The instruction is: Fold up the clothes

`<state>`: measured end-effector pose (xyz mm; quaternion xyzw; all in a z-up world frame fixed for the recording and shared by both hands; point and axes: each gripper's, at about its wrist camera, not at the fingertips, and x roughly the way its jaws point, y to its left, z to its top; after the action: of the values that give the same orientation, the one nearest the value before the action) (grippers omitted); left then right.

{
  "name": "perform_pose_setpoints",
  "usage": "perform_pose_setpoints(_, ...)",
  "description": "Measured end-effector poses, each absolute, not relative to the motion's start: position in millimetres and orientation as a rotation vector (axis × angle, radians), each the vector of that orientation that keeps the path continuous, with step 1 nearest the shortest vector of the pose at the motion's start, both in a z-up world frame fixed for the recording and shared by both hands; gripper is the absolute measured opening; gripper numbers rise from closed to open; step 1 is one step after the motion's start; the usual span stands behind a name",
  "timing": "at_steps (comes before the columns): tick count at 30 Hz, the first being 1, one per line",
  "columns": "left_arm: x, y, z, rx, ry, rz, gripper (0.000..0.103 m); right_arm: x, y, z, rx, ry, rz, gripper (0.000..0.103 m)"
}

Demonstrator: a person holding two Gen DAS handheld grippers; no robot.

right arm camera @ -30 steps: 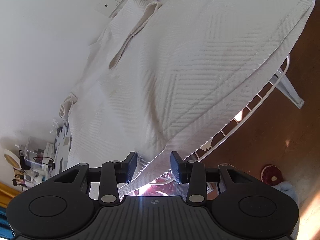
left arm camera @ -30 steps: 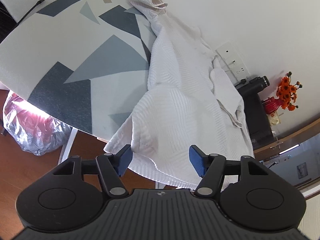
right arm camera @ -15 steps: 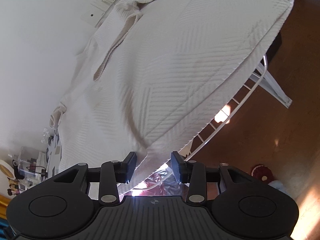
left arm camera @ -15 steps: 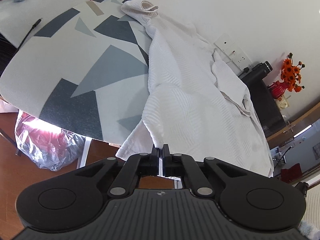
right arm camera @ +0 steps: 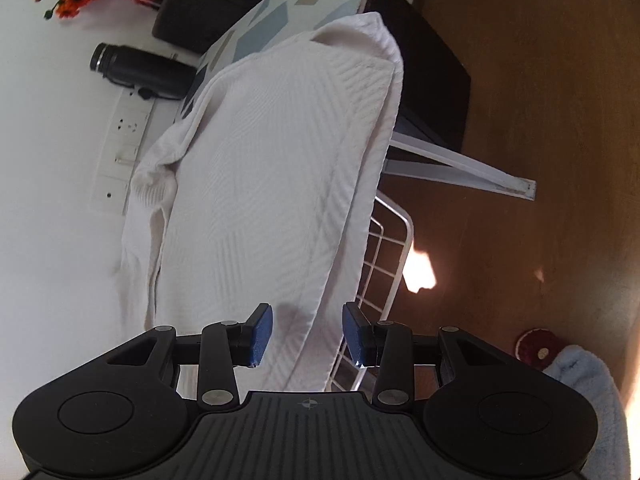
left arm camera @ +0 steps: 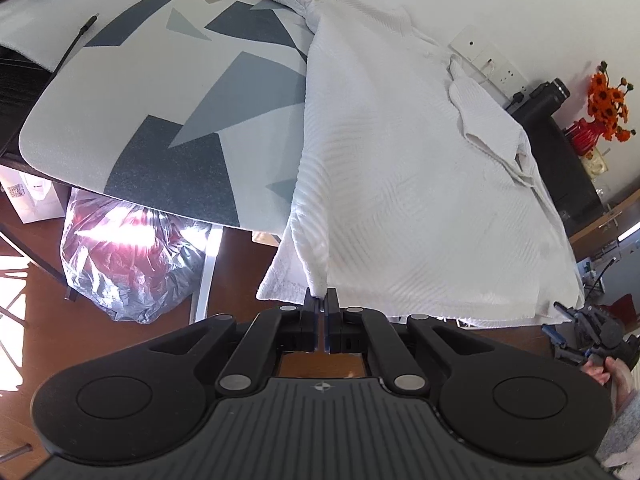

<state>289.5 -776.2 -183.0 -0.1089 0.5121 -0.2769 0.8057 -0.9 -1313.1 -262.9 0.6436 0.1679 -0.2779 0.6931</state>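
A white textured garment [left arm camera: 400,168] lies spread over the patterned ironing board [left arm camera: 132,120], its hem hanging off the near edge. My left gripper [left arm camera: 321,300] is shut on a pinched corner of the hem. In the right wrist view the same white garment [right arm camera: 272,184] drapes over the board's end [right arm camera: 288,12]. My right gripper [right arm camera: 307,334] is open, its blue pads [right arm camera: 262,334] on either side of the garment's hanging edge.
A shiny plastic bag [left arm camera: 128,256] sits on the wood floor under the board. A black box [left arm camera: 560,160], orange flowers [left arm camera: 608,100] and a wall socket [left arm camera: 488,56] are by the wall. White wire frame [right arm camera: 384,264] and leg [right arm camera: 460,168] lie under the board.
My left gripper closed on the garment's hem and has pulled back slightly. My right gripper swung round to the board's end, still open around the hanging edge.
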Motion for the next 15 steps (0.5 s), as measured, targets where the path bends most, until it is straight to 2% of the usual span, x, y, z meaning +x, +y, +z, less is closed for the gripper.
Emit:
perform_pose_setpoints(7,288.8,-787.7,-197.7,-0.162,1.150,-0.545,0.002,-6.4,-1327.9,-276.0,1.491,0.285,-0.659,0.037)
perform_pose_setpoints(11,288.6,-788.3,-197.0,-0.178,1.155,-0.537,0.002,-9.5,-1330.6,-271.0,1.473,0.282,-0.660,0.017)
perform_pose_setpoints(15,290.7,-789.9,-197.2,-0.202,1.189,-0.551,0.003,-15.4,-1328.7,-260.9,1.454,0.293,-0.663,0.008)
